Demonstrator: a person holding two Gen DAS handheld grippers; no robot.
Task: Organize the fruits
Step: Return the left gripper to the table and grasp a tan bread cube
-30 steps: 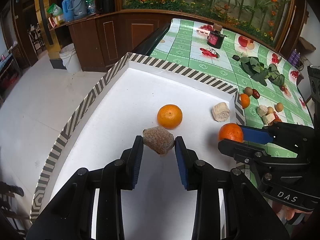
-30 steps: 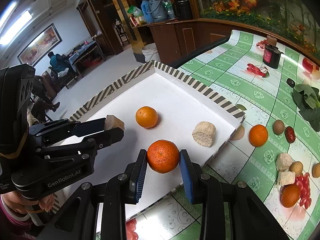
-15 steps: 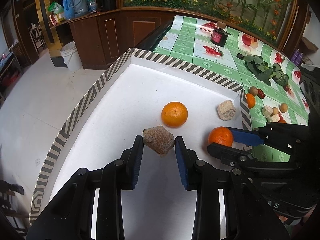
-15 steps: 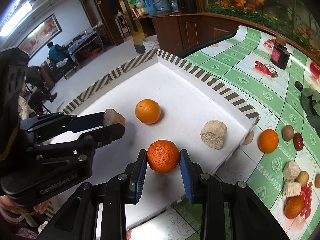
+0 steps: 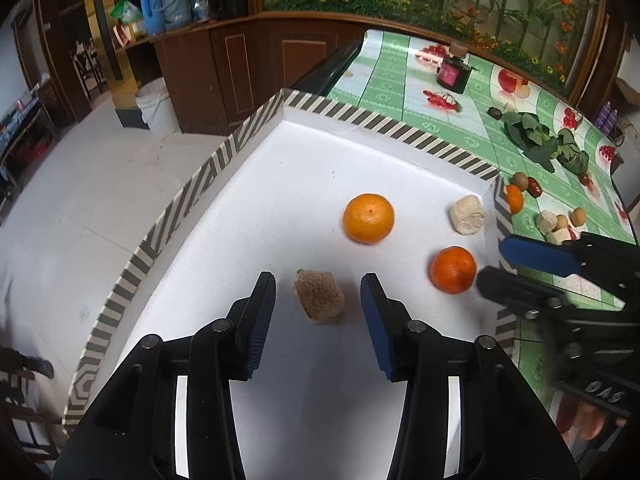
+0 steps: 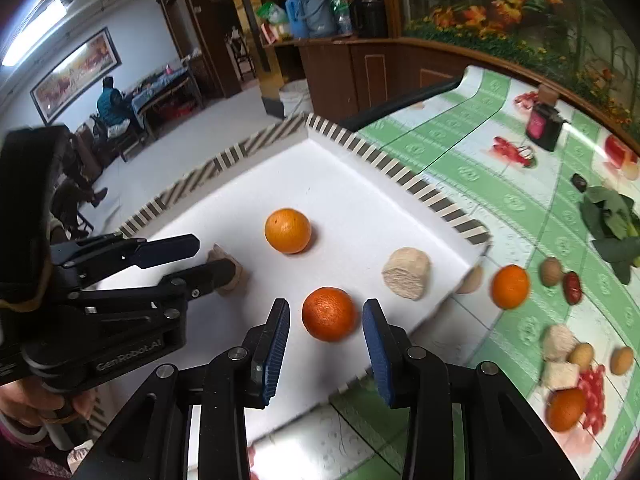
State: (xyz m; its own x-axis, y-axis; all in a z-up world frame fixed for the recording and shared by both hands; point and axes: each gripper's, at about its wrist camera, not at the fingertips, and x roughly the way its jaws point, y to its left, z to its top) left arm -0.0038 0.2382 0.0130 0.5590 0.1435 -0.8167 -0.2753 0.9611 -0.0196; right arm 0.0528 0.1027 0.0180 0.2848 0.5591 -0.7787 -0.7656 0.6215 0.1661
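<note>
A white tray with a striped rim holds two oranges and two tan chunks. My left gripper is open around a brown rough chunk that rests on the tray floor. My right gripper is open around a dark orange, also resting on the tray; it shows in the left wrist view. A second orange and a pale chunk lie farther back in the tray.
On the green tablecloth right of the tray lie more oranges, pale chunks, small brown fruits, a red date, leafy greens and a dark jar. The tray's left rim overhangs the floor.
Both grippers opened. The brown chunk left the left fingers and the dark orange left the right fingers; both now sit on the tray floor.
</note>
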